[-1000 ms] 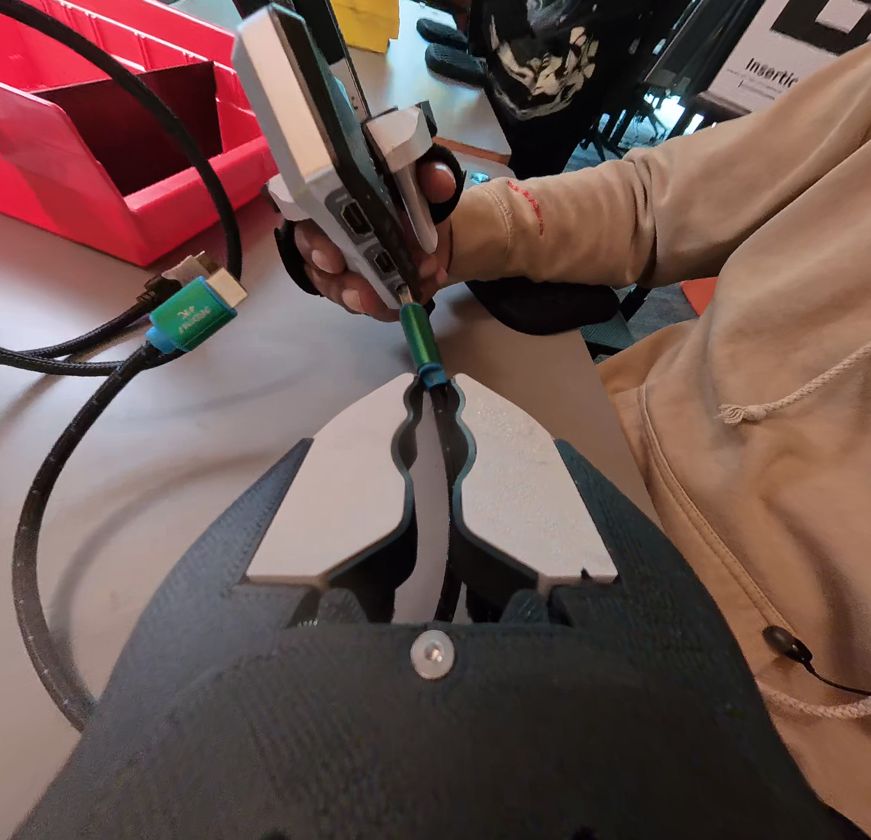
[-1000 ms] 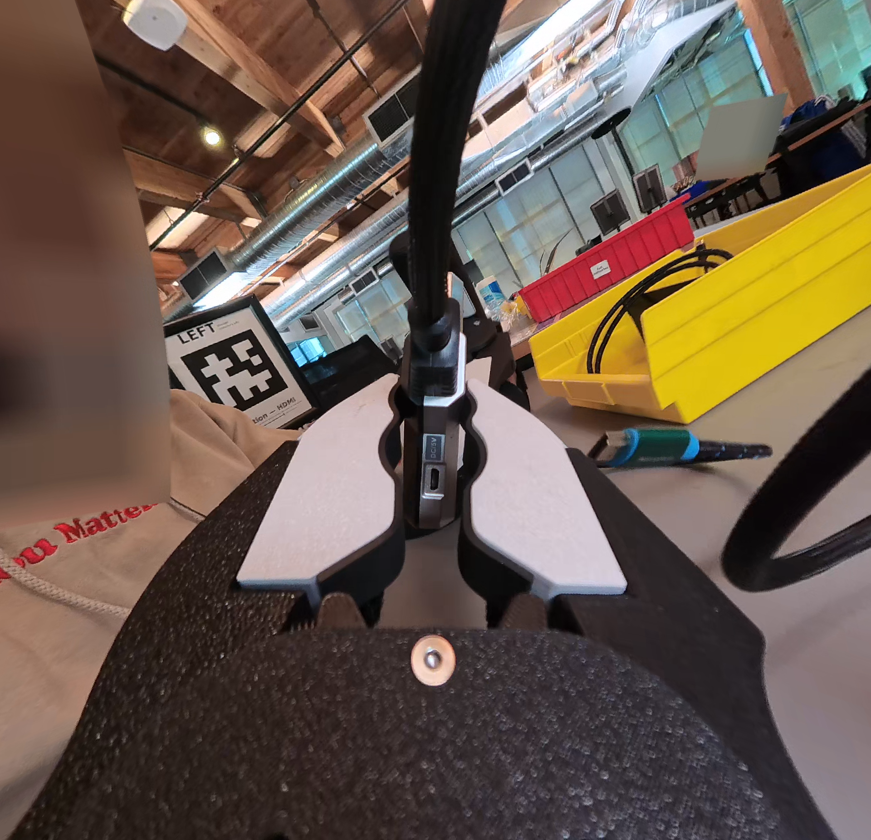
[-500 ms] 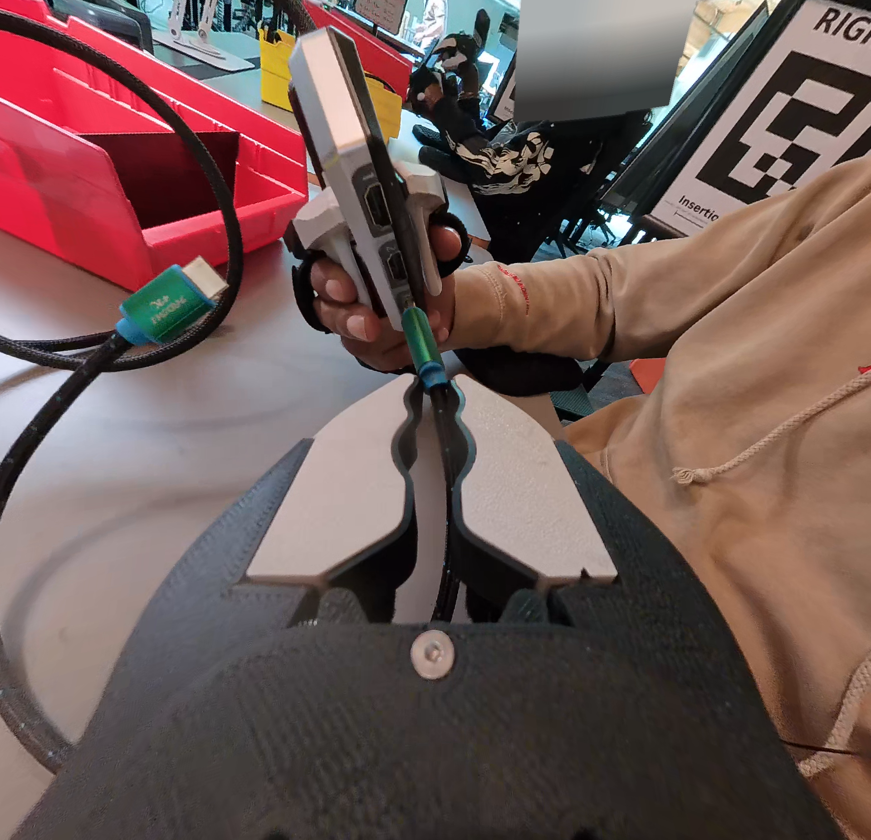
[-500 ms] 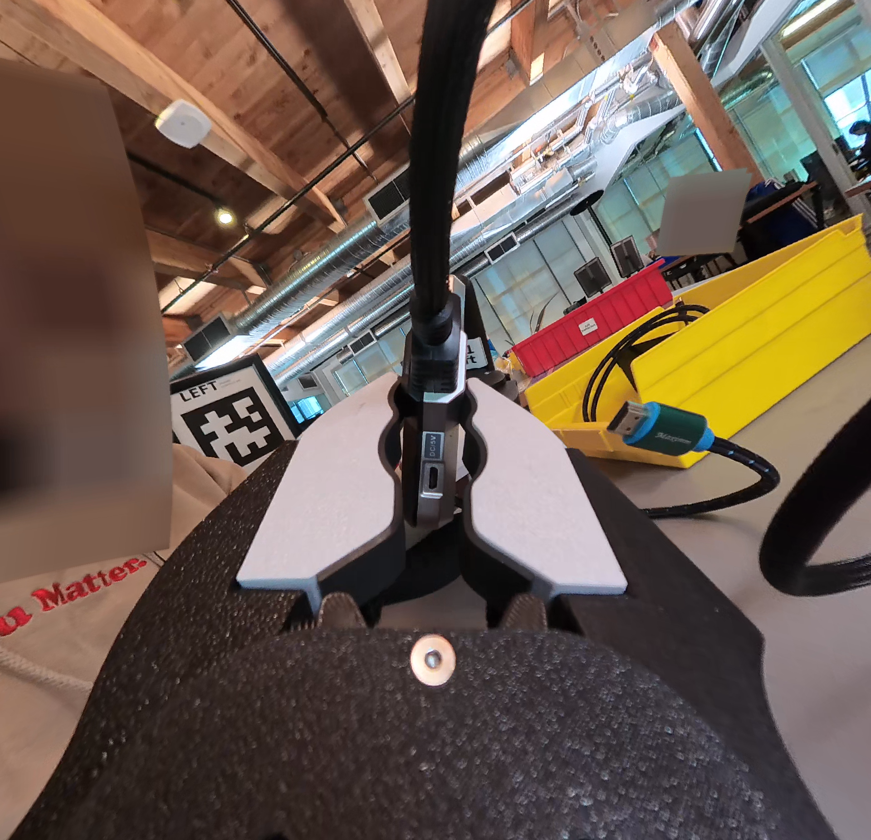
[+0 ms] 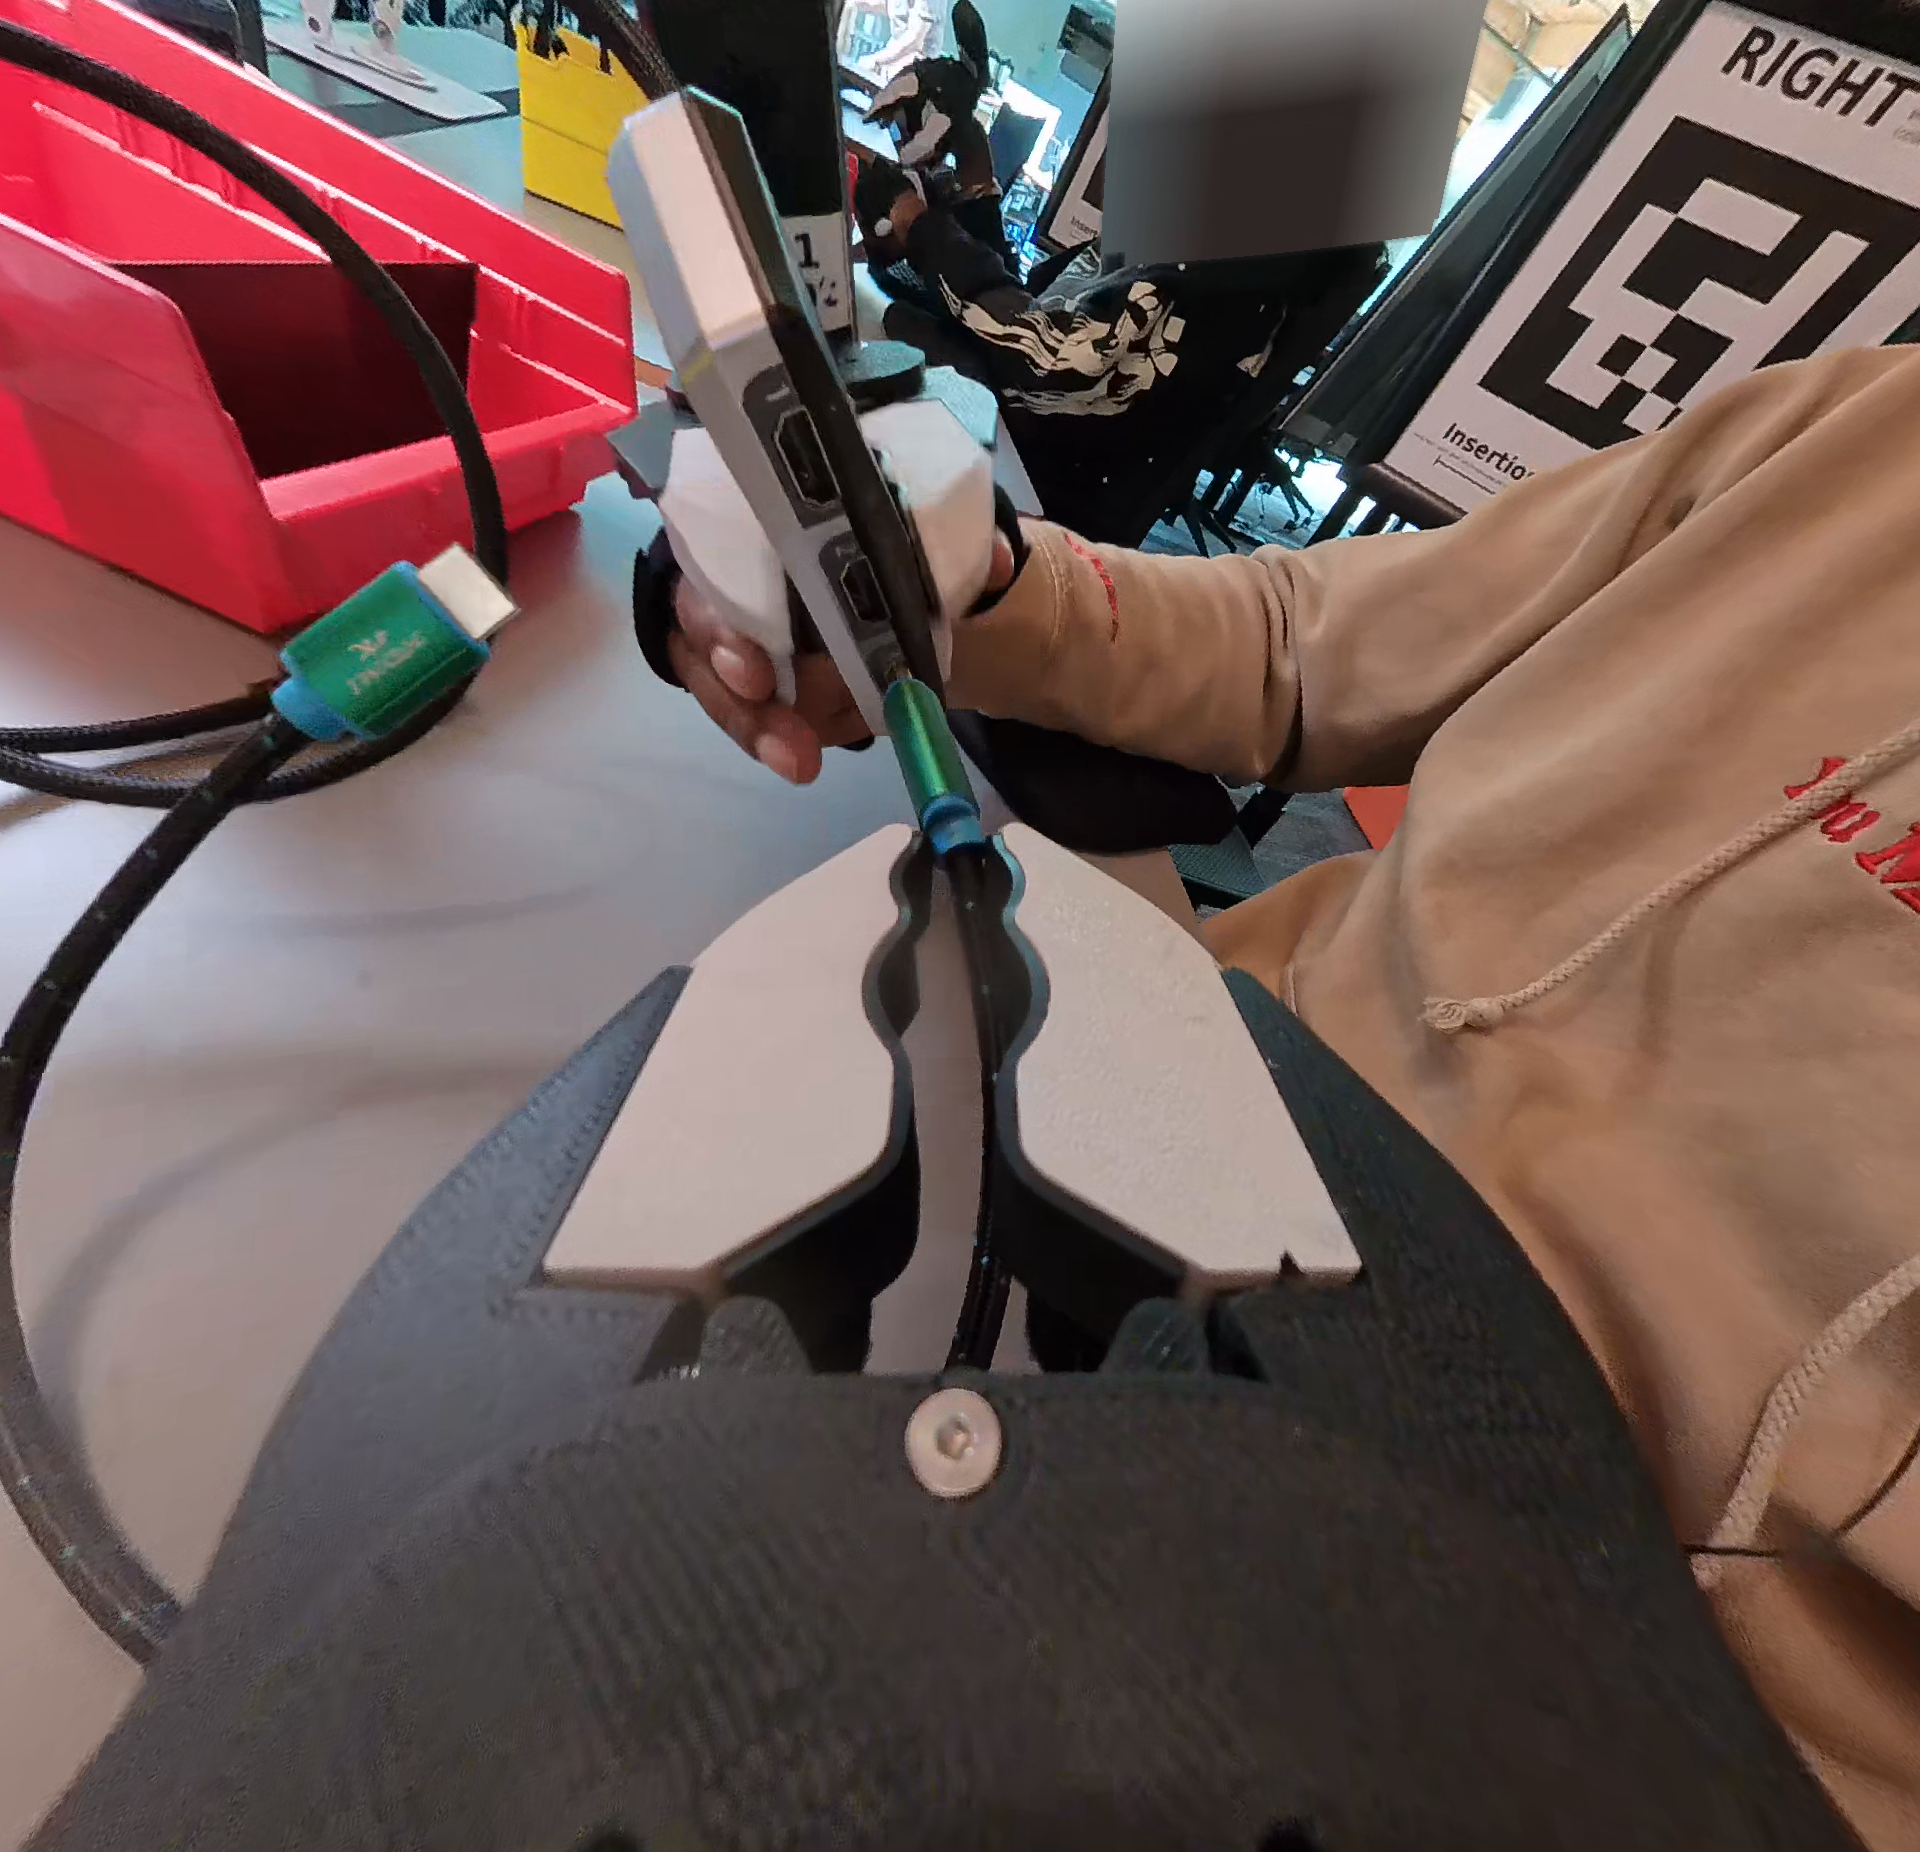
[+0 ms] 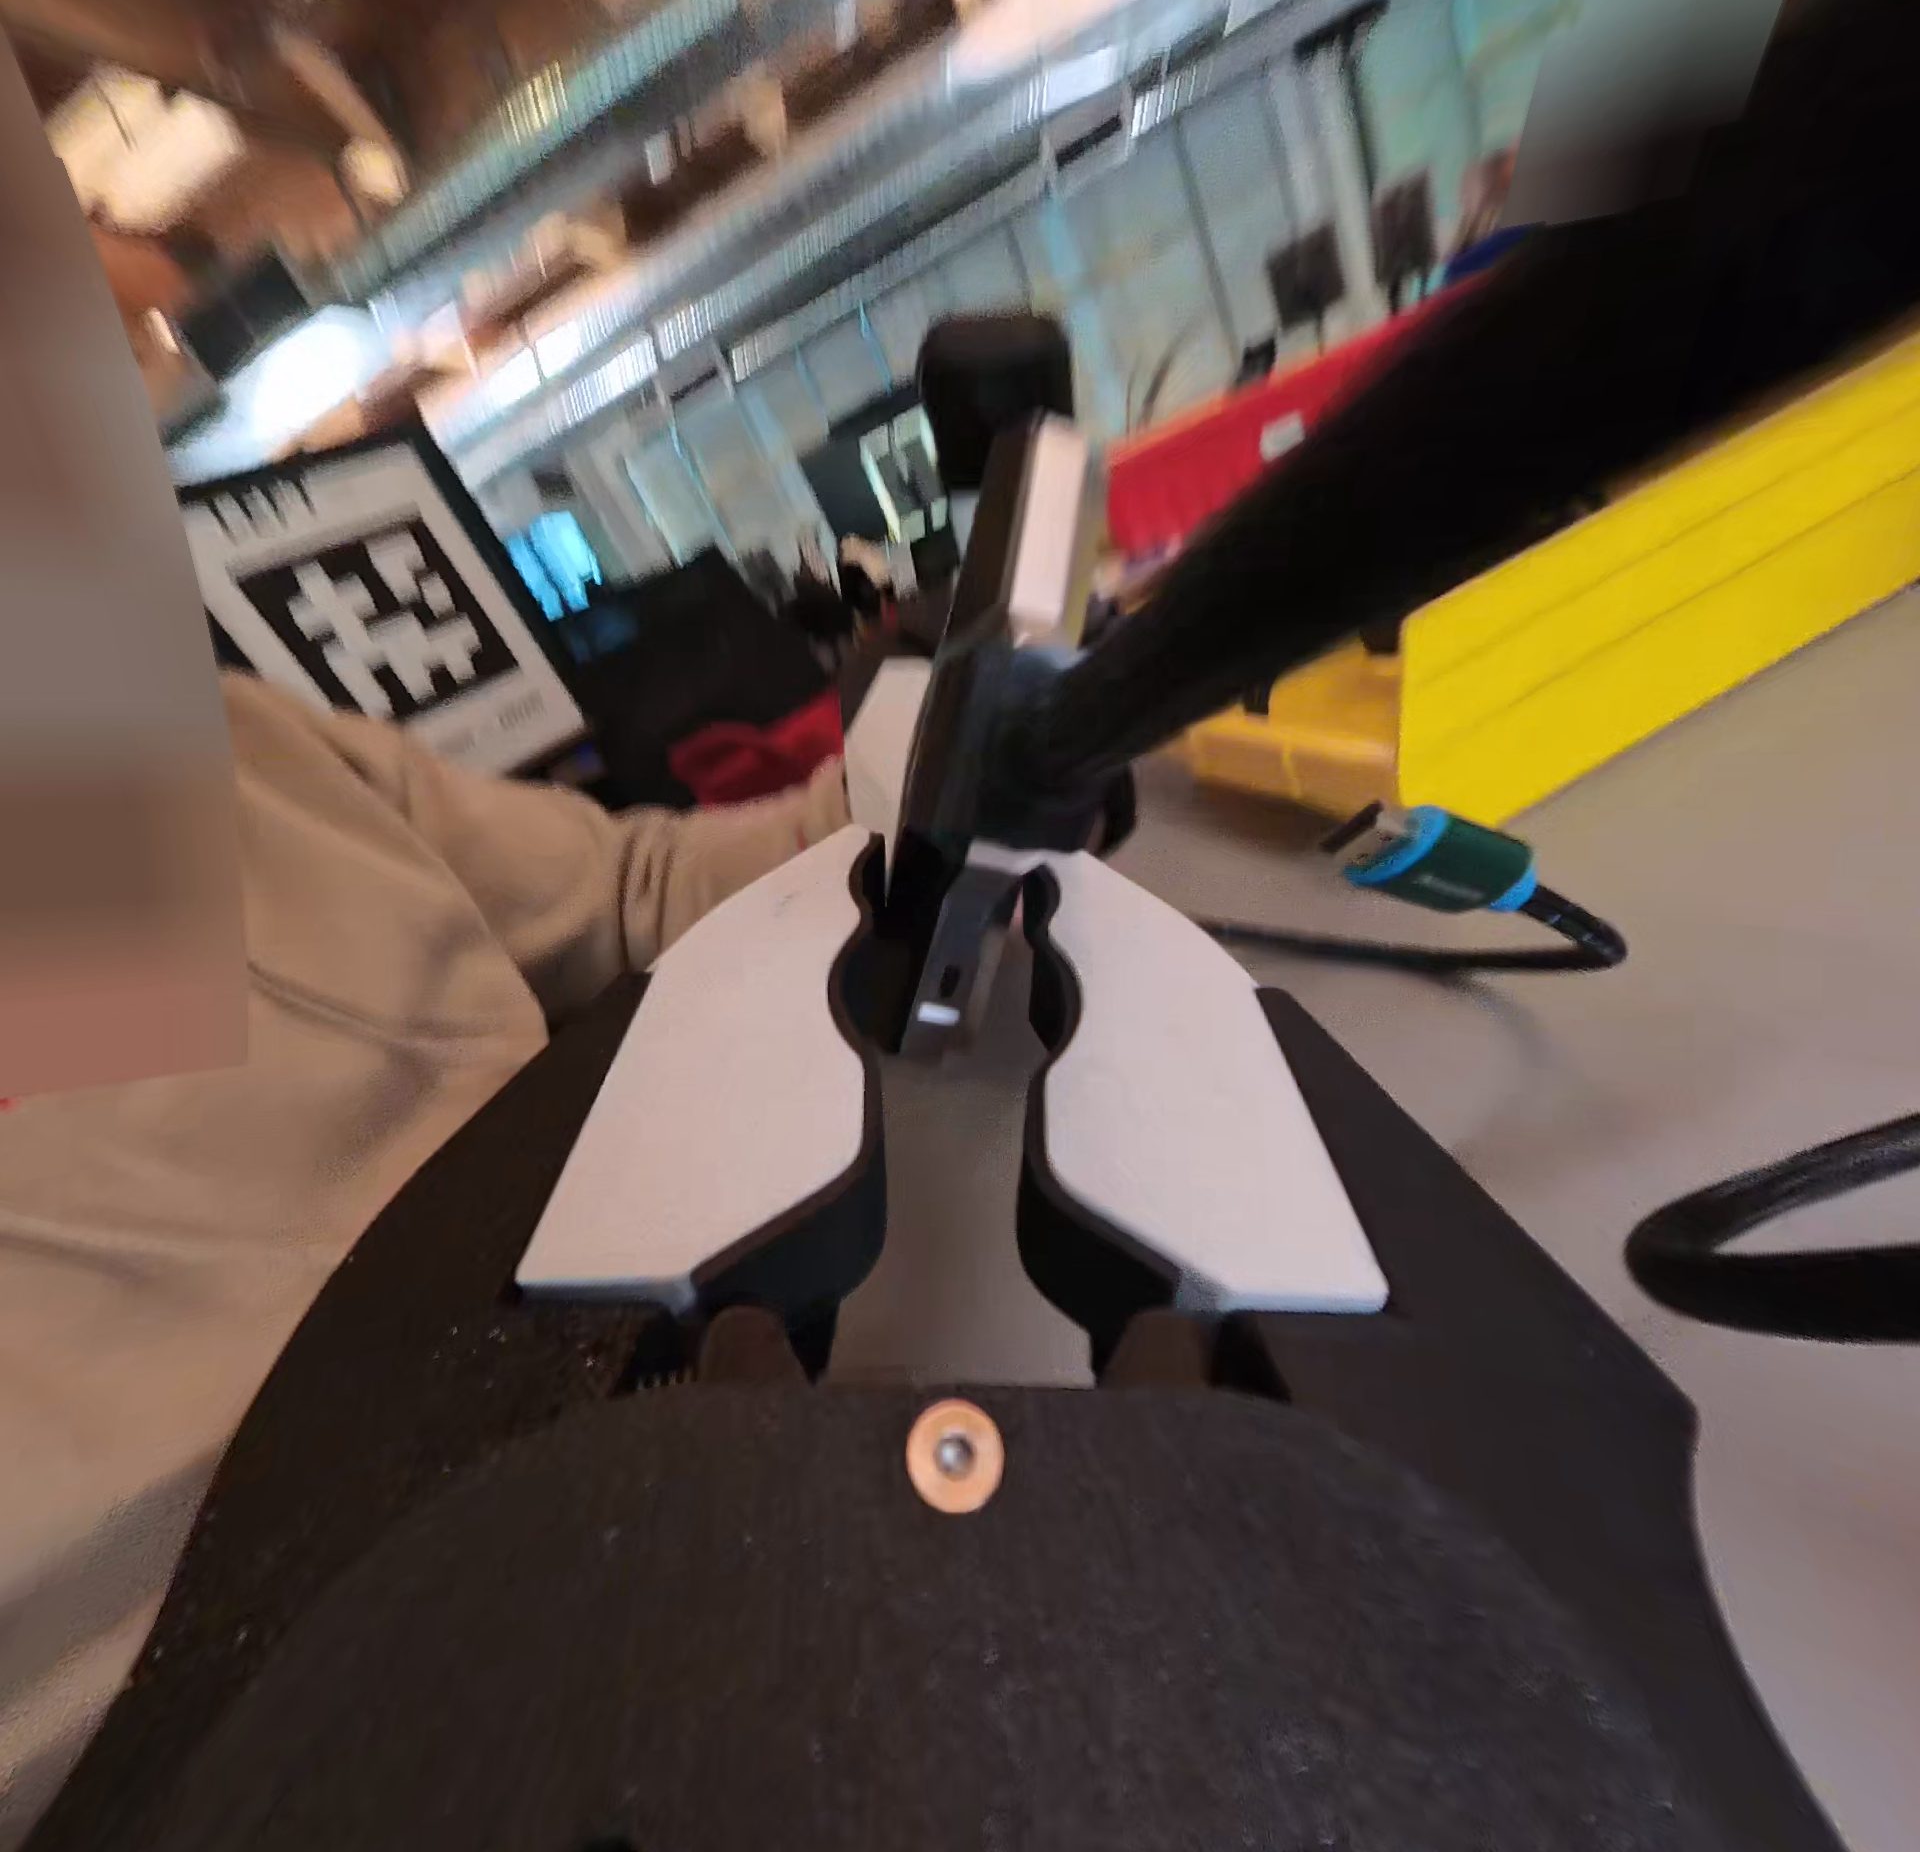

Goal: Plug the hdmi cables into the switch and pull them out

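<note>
Currently on the bench, item by item.

Switch [image 5: 727, 316]: slim grey slab, held upright off the table [image 5: 416, 929], its lower end clenched between the fingers of the right gripper [image 6: 951, 929]. Likely light and rigid, with smooth sides that could slip or twist under a sideways pull; best held flat across its broad faces, as now.

Plug [image 5: 925, 748]: green metal barrel with blue collar, its tip at the switch's lowest port; whether seated or partly out, I cannot tell.

Cable [image 5: 977, 1054]: black, braided, pinched just behind the collar by the left gripper [image 5: 951, 857], jaws closed on it. Probably supple, so it would buckle under a push; the stiff barrel looks the surer hold.

Spare plug [image 5: 384, 649]: green, lying loose on the table beside a red bin [image 5: 312, 514], with its braided lead.

Yellow bin [image 6: 1662, 597]: far side, blurred.
</note>
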Tool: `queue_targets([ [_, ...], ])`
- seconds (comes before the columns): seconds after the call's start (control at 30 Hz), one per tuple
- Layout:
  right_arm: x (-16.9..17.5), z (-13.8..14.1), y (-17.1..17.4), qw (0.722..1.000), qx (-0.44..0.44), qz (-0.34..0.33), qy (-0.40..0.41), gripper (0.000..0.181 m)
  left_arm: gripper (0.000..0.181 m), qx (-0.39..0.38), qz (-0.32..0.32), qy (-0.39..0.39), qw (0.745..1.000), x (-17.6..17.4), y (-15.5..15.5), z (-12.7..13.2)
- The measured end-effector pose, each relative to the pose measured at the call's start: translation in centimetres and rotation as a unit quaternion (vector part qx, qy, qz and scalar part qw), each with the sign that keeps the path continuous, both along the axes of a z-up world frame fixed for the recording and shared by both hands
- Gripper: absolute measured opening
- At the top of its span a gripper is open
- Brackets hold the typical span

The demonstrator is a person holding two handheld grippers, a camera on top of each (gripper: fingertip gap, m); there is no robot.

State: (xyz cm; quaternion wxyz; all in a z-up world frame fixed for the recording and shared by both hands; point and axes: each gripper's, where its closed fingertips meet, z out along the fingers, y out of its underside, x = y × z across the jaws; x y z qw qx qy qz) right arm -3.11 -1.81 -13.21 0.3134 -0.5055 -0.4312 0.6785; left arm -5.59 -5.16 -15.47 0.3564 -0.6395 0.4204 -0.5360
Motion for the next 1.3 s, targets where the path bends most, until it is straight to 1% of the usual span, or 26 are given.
queue_targets([
  [0.07, -0.2, -1.9, -1.2, 0.997, 0.046, 0.026, -0.058, 0.025, 0.01, -0.012, -0.018, 0.018, 1.0, -0.1, -0.5, -0.7],
  [0.1, -0.3, -2.3, -1.5, 0.995, 0.059, 0.031, -0.068, 0.024, 0.01, -0.011, -0.026, 0.028, 0.999, -0.2, -0.7, -1.1],
  [0.23, -0.2, -3.0, -2.1, 0.993, 0.057, 0.057, -0.086, 0.022, 0.01, -0.009, -0.034, 0.047, 0.998, -0.1, -1.1, -1.5],
  [0.37, -0.3, -4.6, -2.5, 0.986, 0.086, 0.062, -0.128, 0.021, 0.011, -0.022, -0.048, 0.077, 0.996, 0.0, -1.5, -2.7],
  [0.57, -0.1, -6.9, -3.7, 0.973, 0.085, 0.11, -0.187, 0.022, 0.011, -0.028, -0.076, 0.109, 0.991, 0.4, -2.4, -4.0],
  [0.7, 0.6, -7.2, -4.9, 0.964, 0.077, 0.153, -0.203, 0.022, 0.012, -0.046, -0.116, 0.11, 0.986, 1.1, -3.7, -4.6],
  [0.77, 0.8, -7.5, -5.1, 0.959, 0.089, 0.16, -0.215, 0.021, 0.013, -0.055, -0.121, 0.117, 0.984, 1.3, -4.0, -5.0],
  [0.87, 0.6, -6.8, -4.2, 0.969, 0.098, 0.124, -0.19, 0.022, 0.011, -0.072, -0.099, 0.093, 0.988, 1.1, -3.1, -4.3],
  [0.93, 0.6, -5.7, -3.5, 0.977, 0.081, 0.107, -0.164, 0.03, 0.011, -0.069, -0.093, 0.09, 0.989, 0.8, -2.8, -4.2],
  [0.97, 0.5, -5.3, -3.2, 0.981, 0.073, 0.102, -0.151, 0.029, 0.011, -0.065, -0.09, 0.09, 0.99, 0.8, -2.7, -4.1],
  [1.0, 0.5, -5.1, -3.1, 0.983, 0.067, 0.1, -0.14, 0.024, 0.011, -0.066, -0.09, 0.09, 0.99, 0.8, -2.7, -4.1],
  [1.07, 0.3, -4.7, -3.2, 0.985, 0.059, 0.102, -0.124, 0.022, 0.011, -0.063, -0.091, 0.091, 0.99, 0.8, -2.7, -4.1],
  [1.13, 0.2, -4.9, -3.3, 0.983, 0.062, 0.105, -0.135, 0.022, 0.011, -0.057, -0.092, 0.098, 0.989, 0.7, -2.7, -4.3],
  [1.2, 0.0, -5.6, -3.3, 0.979, 0.086, 0.099, -0.156, 0.022, 0.011, -0.05, -0.084, 0.124, 0.987, 0.7, -2.6, -5.1],
  [1.23, 0.0, -5.6, -3.2, 0.979, 0.087, 0.096, -0.159, 0.022, 0.01, -0.05, -0.077, 0.125, 0.988, 0.9, -2.4, -5.1],
  [1.3, 0.4, -5.3, -3.0, 0.98, 0.079, 0.098, -0.156, 0.022, 0.01, -0.059, -0.064, 0.105, 0.991, 1.1, -2.0, -4.3],
])
